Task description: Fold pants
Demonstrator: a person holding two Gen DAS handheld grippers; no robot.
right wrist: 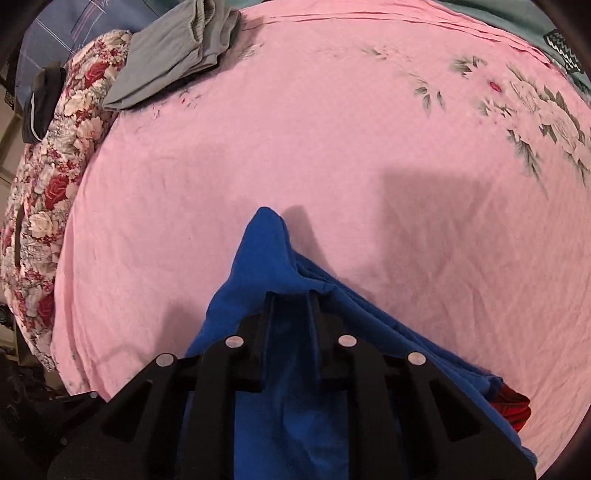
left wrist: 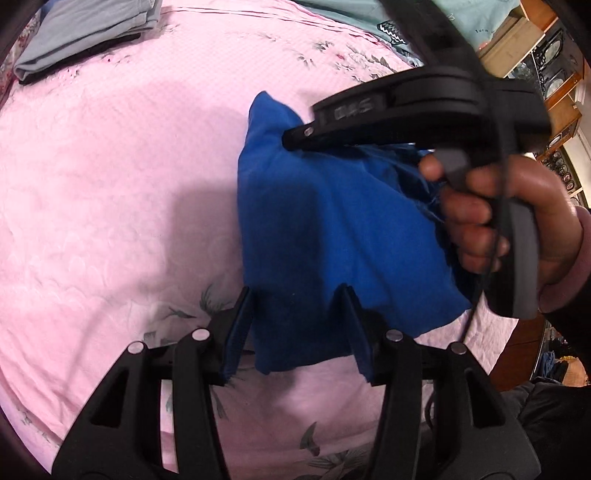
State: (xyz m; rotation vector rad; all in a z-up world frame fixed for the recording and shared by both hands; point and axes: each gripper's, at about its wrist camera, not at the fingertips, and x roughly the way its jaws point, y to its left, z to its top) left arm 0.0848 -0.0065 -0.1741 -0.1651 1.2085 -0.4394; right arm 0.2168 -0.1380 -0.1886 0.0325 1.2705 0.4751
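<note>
The blue pants (left wrist: 325, 221) hang bunched above the pink bedsheet (left wrist: 110, 184). My left gripper (left wrist: 297, 295) is open, its two fingers spread either side of the lower part of the cloth. My right gripper (left wrist: 295, 138) shows in the left wrist view, held by a hand, shut on the upper edge of the pants. In the right wrist view my right gripper (right wrist: 291, 295) pinches a fold of the blue pants (right wrist: 266, 258), which drape down around it over the pink sheet (right wrist: 332, 147).
Folded grey garments (left wrist: 85, 33) lie at the far left of the bed, also in the right wrist view (right wrist: 173, 55). A floral quilt (right wrist: 40, 192) edges the bed's left. A teal cloth (left wrist: 369, 14) lies at the far side. A red item (right wrist: 513, 406) peeks out by the pants.
</note>
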